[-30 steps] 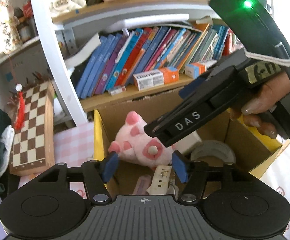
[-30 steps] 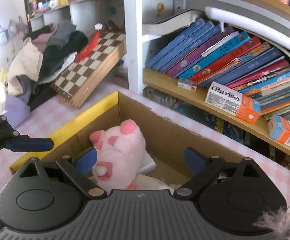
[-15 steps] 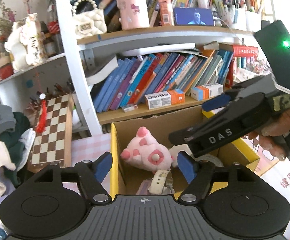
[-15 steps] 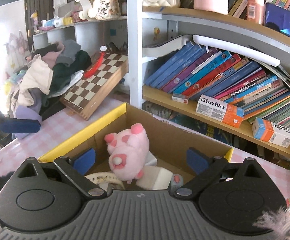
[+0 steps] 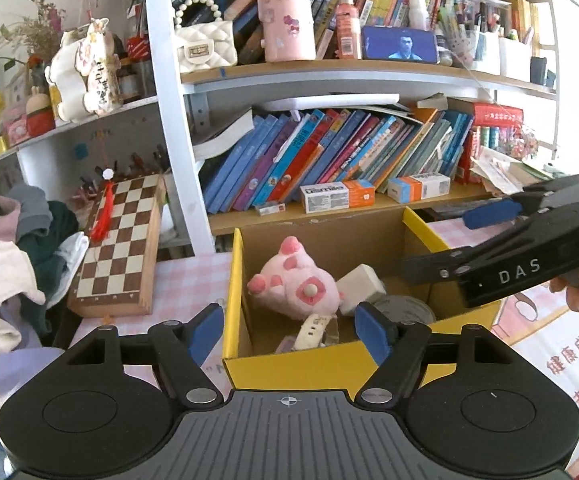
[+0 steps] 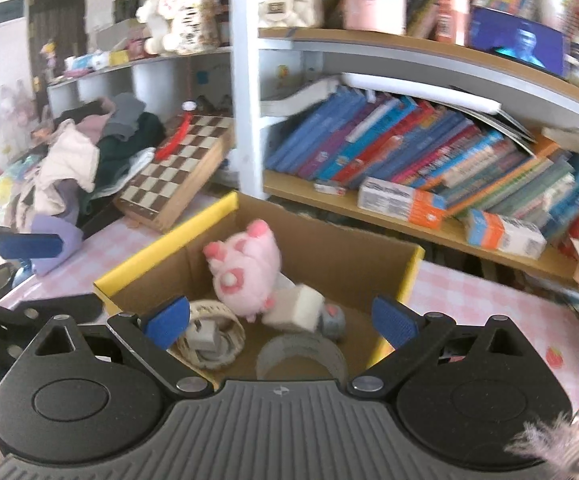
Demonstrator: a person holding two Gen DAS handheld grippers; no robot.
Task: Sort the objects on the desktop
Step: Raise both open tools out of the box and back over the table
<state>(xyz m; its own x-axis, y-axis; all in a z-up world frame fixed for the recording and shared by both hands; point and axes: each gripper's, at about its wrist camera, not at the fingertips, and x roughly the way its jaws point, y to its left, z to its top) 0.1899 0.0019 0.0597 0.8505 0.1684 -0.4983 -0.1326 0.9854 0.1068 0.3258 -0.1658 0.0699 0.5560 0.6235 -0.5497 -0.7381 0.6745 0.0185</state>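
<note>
A cardboard box with a yellow rim (image 5: 231, 280) (image 6: 161, 248) stands on the pink checked table. Inside lie a pink plush pig (image 5: 295, 284) (image 6: 247, 264), a white block (image 5: 359, 286) (image 6: 299, 308), a grey tape roll (image 6: 301, 354) and a coiled white cable (image 6: 213, 332). My left gripper (image 5: 287, 330) is open and empty, above the box's near edge. My right gripper (image 6: 279, 322) is open and empty, above the box. The right gripper also shows at the right of the left wrist view (image 5: 501, 248).
A folding chessboard (image 5: 121, 248) (image 6: 181, 168) leans left of the box beside a pile of clothes (image 5: 5, 264). Behind the box a white shelf post (image 5: 177, 120) and a shelf of leaning books (image 5: 329, 152) with small cartons (image 5: 337, 196).
Both grippers have pulled back and up from the box, so the whole box and more shelves show. The left gripper's fingers have opened wider. The pig stays in the box.
</note>
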